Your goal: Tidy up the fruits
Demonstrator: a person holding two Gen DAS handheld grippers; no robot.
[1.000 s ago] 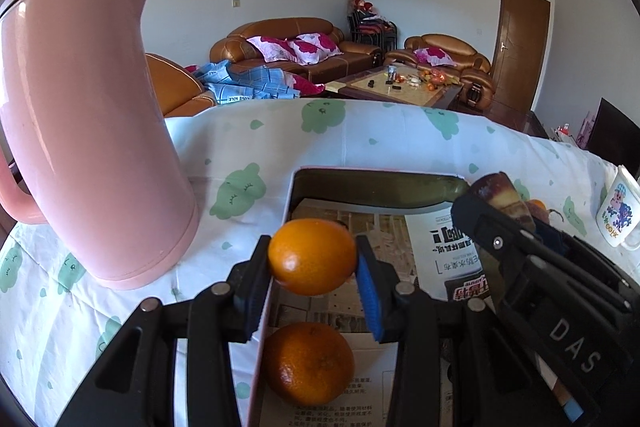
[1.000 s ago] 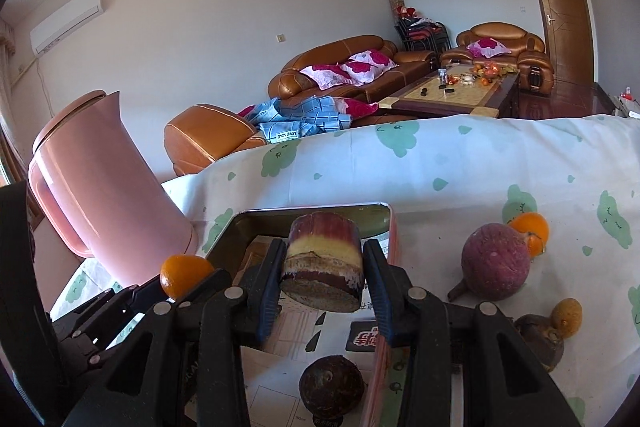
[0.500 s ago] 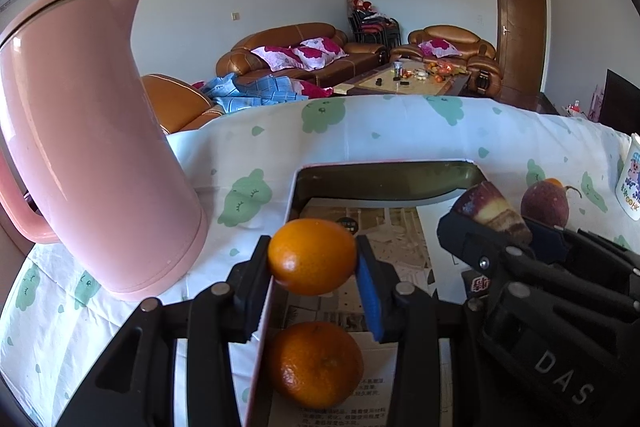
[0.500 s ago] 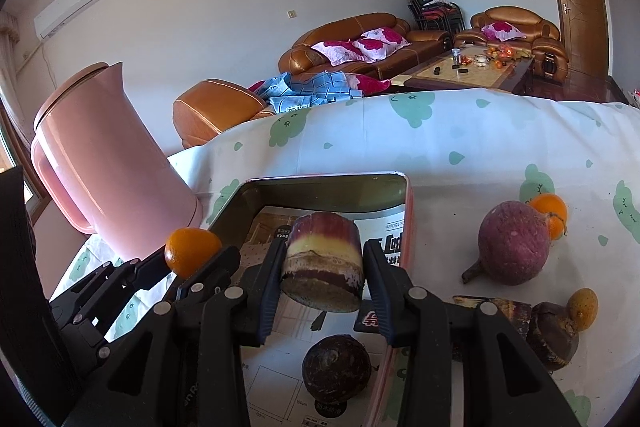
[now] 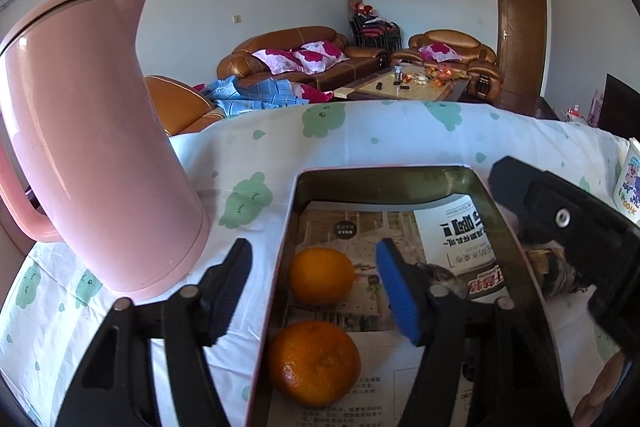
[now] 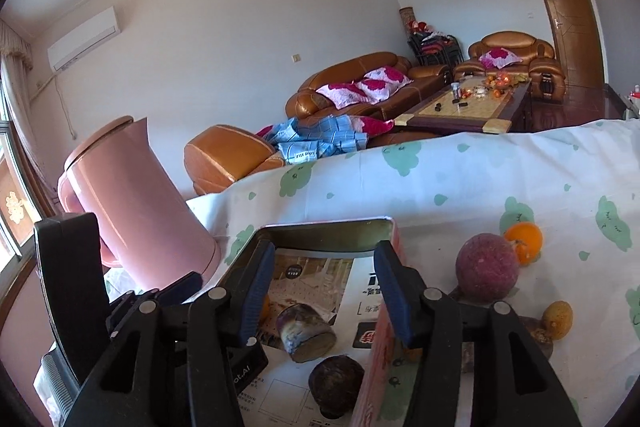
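A metal tray [image 5: 400, 175] lined with printed paper sits on the white cloth. My left gripper [image 5: 316, 287] is open above it; two oranges lie in the tray below, one [image 5: 320, 275] between the fingers and one [image 5: 314, 363] nearer. My right gripper [image 6: 324, 287] is open over the same tray [image 6: 320, 231]. A cut purple-and-yellow tuber piece [image 6: 306, 331] and a dark round fruit [image 6: 336, 383] lie in the tray beneath it. On the cloth to the right lie a purple round fruit [image 6: 486, 267], an orange [image 6: 524, 239] and a small yellow fruit [image 6: 558, 319].
A tall pink kettle [image 5: 92, 147] stands just left of the tray, also in the right wrist view [image 6: 132, 203]. A printed mug [image 5: 630, 187] stands at the far right of the table. Sofas and a coffee table lie beyond the table's far edge.
Both grippers have opened. The orange has dropped from my left gripper into the tray; the tuber piece has dropped from my right gripper into the tray.
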